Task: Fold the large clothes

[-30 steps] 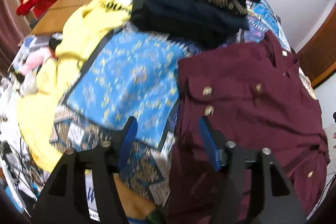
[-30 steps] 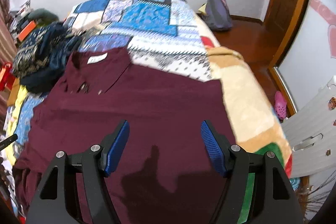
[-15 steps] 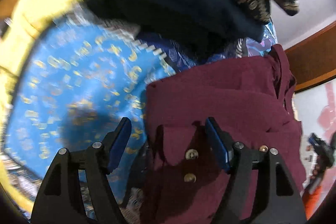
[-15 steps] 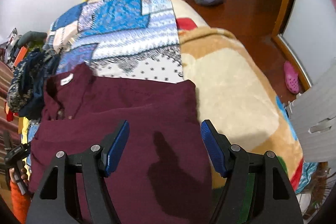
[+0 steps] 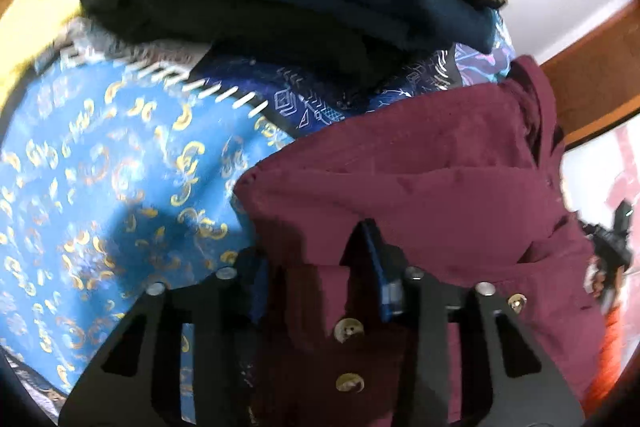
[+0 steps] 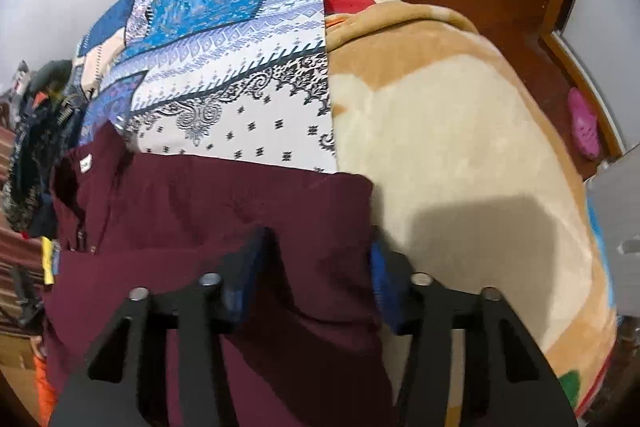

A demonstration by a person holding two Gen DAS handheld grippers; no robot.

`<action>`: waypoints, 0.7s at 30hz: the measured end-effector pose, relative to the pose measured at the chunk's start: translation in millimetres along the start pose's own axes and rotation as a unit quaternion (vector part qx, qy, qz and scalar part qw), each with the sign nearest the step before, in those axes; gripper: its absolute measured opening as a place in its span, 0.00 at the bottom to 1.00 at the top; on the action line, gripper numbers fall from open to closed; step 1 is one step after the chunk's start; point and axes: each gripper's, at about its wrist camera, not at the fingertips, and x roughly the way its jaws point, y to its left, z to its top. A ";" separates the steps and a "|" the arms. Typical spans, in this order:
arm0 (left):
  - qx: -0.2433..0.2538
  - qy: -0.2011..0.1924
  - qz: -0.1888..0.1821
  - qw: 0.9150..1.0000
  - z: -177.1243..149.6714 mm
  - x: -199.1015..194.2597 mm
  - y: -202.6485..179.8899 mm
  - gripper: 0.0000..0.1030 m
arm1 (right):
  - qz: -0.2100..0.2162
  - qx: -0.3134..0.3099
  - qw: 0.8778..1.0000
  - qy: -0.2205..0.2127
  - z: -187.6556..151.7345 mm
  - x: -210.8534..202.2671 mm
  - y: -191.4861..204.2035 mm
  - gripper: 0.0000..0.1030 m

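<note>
Jaws of the left gripper (image 5: pixel 316 259) have just been closing and now pinch a bunched fold at the buttoned edge of the maroon shirt (image 5: pixel 420 163), which lies spread on the patterned bedspread (image 6: pixel 224 39). Those of the right gripper (image 6: pixel 316 259) have been closing too and squeeze a raised fold at the shirt's opposite edge, beside the beige blanket (image 6: pixel 460 131).
</note>
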 end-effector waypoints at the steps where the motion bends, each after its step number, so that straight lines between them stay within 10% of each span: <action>1: 0.011 -0.004 0.018 1.000 0.1 -3.0 -6.4 0.28 | -0.003 0.000 1.000 -0.003 -0.6 -2.5 -0.9 0.27; 6: 0.098 -0.045 0.078 0.991 -1.2 -37.8 -50.2 0.12 | 0.005 -0.020 0.999 -0.035 -4.3 -24.3 0.6 0.10; 14: 0.162 -0.107 0.072 0.978 18.6 -79.9 -117.7 0.08 | -0.028 -0.066 0.996 -0.056 12.1 -40.6 18.2 0.06; 21: 0.143 -0.137 0.089 0.976 47.8 -86.3 -125.8 0.07 | -0.065 -0.075 0.992 -0.083 42.7 -51.5 16.4 0.04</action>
